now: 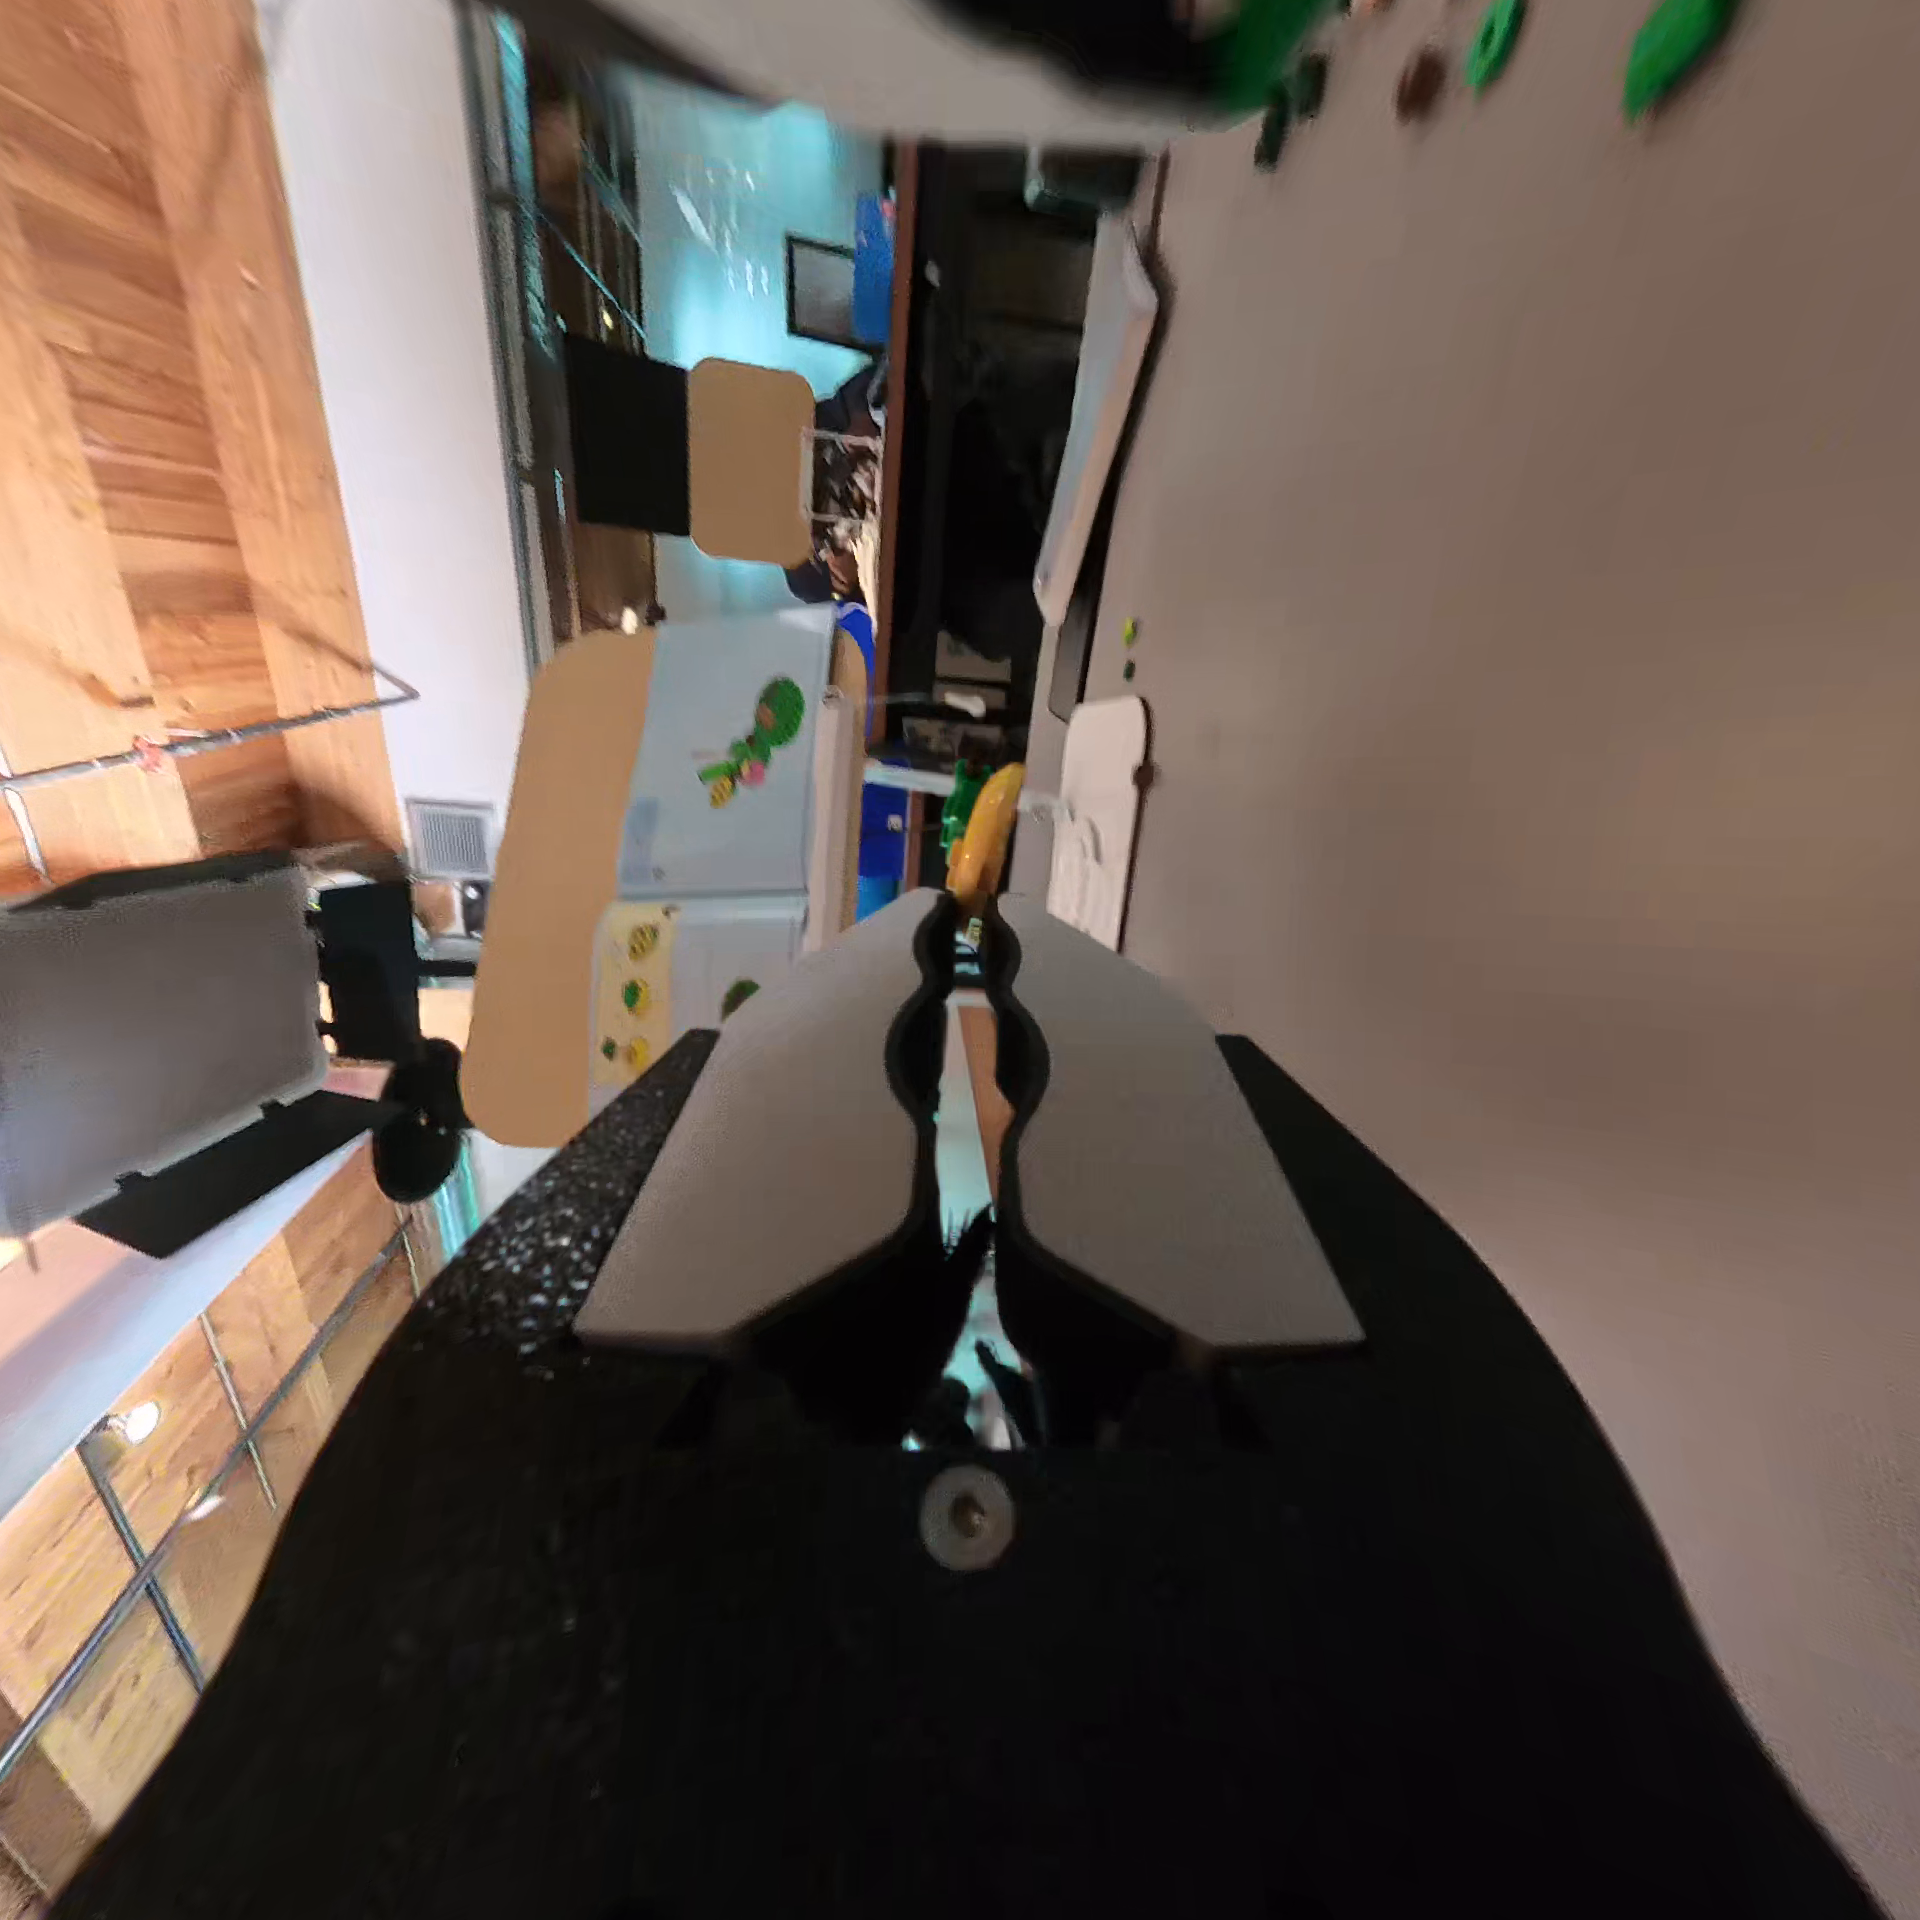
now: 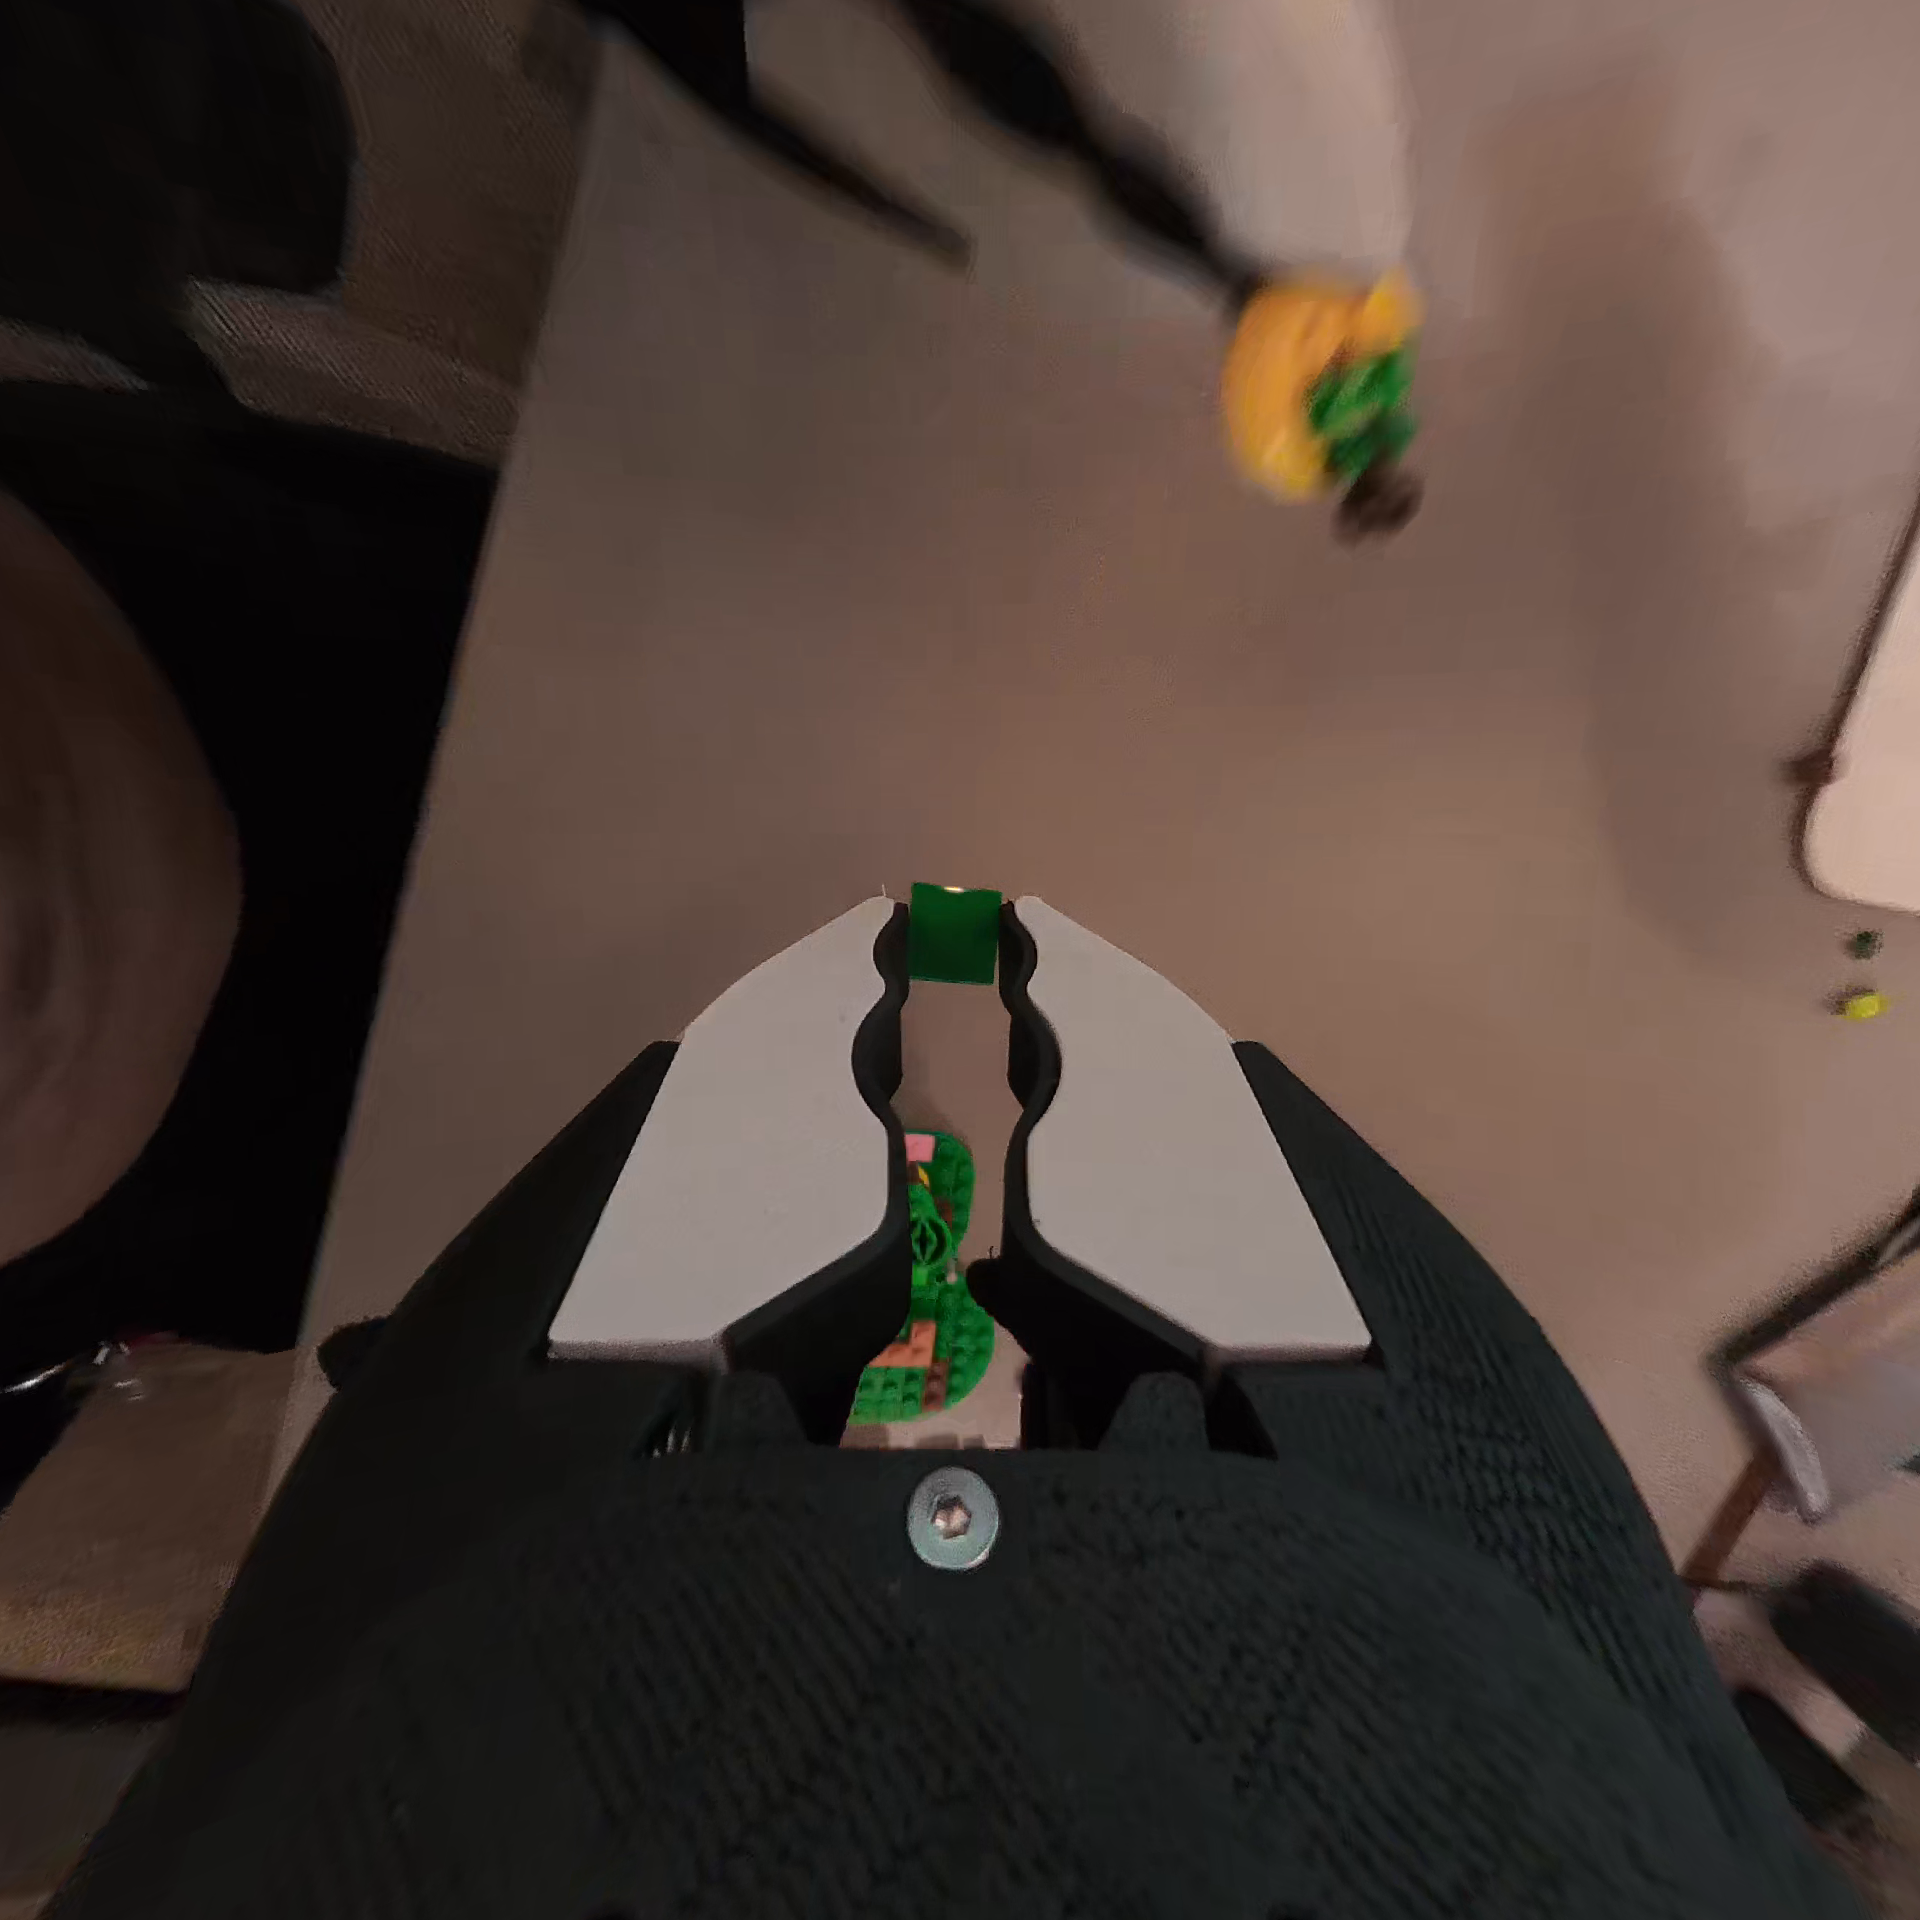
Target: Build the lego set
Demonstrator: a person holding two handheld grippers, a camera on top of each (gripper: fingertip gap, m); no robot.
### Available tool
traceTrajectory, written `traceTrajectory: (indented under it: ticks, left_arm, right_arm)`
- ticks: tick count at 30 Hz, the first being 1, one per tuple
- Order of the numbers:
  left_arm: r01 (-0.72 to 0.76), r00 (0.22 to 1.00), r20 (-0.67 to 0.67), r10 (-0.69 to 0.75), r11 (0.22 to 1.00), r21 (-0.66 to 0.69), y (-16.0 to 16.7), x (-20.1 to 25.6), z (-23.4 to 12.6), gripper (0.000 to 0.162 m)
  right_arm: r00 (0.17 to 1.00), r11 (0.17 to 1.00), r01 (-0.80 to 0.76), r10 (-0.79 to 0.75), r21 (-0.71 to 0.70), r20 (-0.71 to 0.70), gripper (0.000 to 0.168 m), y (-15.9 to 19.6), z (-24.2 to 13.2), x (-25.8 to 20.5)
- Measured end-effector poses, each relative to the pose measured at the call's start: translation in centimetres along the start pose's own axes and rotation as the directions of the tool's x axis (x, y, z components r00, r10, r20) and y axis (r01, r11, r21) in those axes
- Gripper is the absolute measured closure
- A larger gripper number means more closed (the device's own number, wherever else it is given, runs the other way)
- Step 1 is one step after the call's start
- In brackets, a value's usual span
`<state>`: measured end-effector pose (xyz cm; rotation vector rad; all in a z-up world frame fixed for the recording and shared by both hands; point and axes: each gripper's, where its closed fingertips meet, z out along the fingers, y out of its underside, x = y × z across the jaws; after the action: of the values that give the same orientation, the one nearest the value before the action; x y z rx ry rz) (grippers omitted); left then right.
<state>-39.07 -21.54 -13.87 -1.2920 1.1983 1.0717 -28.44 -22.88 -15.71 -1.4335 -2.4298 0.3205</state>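
Note:
My left gripper [image 1: 968, 914] is shut on a yellow and green lego assembly [image 1: 982, 826], held up in the air with the view rolled sideways. The same assembly shows blurred in the right wrist view [image 2: 1314, 390], at the tip of the other gripper, above the table. My right gripper [image 2: 954, 914] is shut on a small dark green lego piece [image 2: 953, 933] over the pale table [image 2: 1247, 727]. Below, between its fingers, a green lego build with pink and brown parts [image 2: 935, 1278] lies on the table.
Loose green pieces [image 1: 1662, 52] and a brown round piece [image 1: 1418, 83] lie on the table at the top of the left view. A white tray [image 2: 1870, 810] and small green and yellow bits [image 2: 1860, 1003] sit at the right. An instruction booklet [image 1: 727, 769] stands far off. Some 11 cm of space lies between my two pairs of fingers.

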Motion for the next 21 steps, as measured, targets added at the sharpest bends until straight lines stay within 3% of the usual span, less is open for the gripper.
traceTrajectory:
  ticks: [3,6,16,19,21]
  left_arm:
    - [0.026,0.999,-0.029,-0.027,0.999,-0.029,1.4,0.6,0.0,0.158]
    - [0.047,0.998,-0.028,-0.047,0.999,-0.013,1.1,0.4,-0.1,0.158]
    - [0.058,0.998,-0.029,-0.057,0.998,0.033,0.2,0.4,0.2,0.157]
    - [0.075,0.997,-0.030,-0.074,0.997,0.033,0.4,0.3,0.1,0.157]
    - [0.089,0.996,-0.036,-0.087,0.995,0.034,0.6,0.3,0.1,0.157]
  right_arm:
    - [1.000,0.997,-0.021,0.022,-0.071,0.006,0.153,2.5,4.9,-0.5]
    - [0.998,0.996,-0.043,0.046,-0.077,0.039,0.154,3.3,7.4,-1.1]
    - [0.995,0.996,-0.021,0.029,-0.089,0.099,0.153,3.4,9.3,-2.0]
    - [0.988,0.998,-0.036,0.043,-0.049,0.145,0.129,3.0,9.3,-2.7]
    - [0.988,0.998,-0.039,0.045,-0.045,0.147,0.125,3.2,9.0,-2.7]
